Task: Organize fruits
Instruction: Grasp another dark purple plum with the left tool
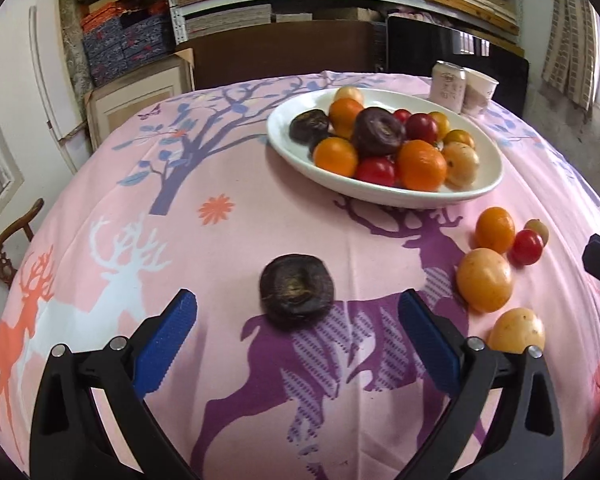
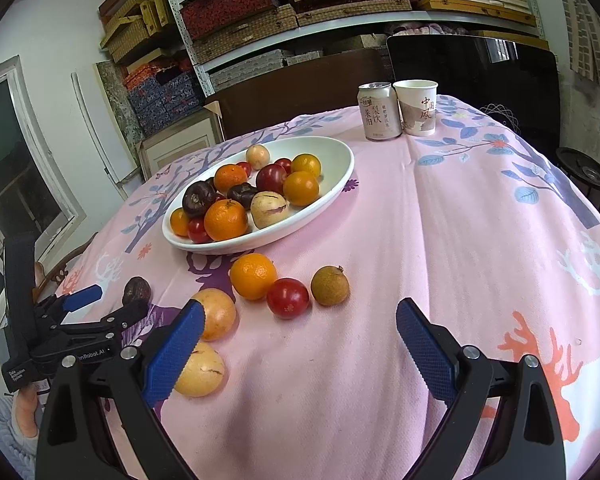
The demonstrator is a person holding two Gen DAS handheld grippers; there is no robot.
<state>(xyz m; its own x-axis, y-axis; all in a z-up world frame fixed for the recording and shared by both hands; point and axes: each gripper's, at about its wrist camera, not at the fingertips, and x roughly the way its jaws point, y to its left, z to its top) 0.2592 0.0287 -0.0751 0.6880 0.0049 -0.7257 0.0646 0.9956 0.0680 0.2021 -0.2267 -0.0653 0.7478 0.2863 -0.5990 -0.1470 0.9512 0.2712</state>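
Note:
A white oval plate (image 1: 292, 148) (image 2: 336, 148) holds several oranges, red tomatoes, dark fruits and yellow fruits. A dark brown fruit (image 1: 297, 290) (image 2: 137, 290) lies on the cloth just ahead of my open left gripper (image 1: 298, 312) (image 2: 106, 300), between its blue fingers. To its right lie an orange (image 1: 495, 229) (image 2: 253, 276), a red tomato (image 1: 526, 246) (image 2: 287, 297), a small brown fruit (image 2: 329, 285) and two yellow fruits (image 1: 485, 279) (image 2: 218, 314) (image 2: 200, 370). My right gripper (image 2: 300, 322) is open and empty, above the cloth near these.
A drink can (image 2: 379, 111) and a paper cup (image 2: 416, 107) stand at the table's far edge. The pink deer-print cloth (image 2: 460, 240) covers the table. Shelves of boxes (image 2: 300, 4) stand behind. A wooden chair (image 1: 8, 252) is at the left.

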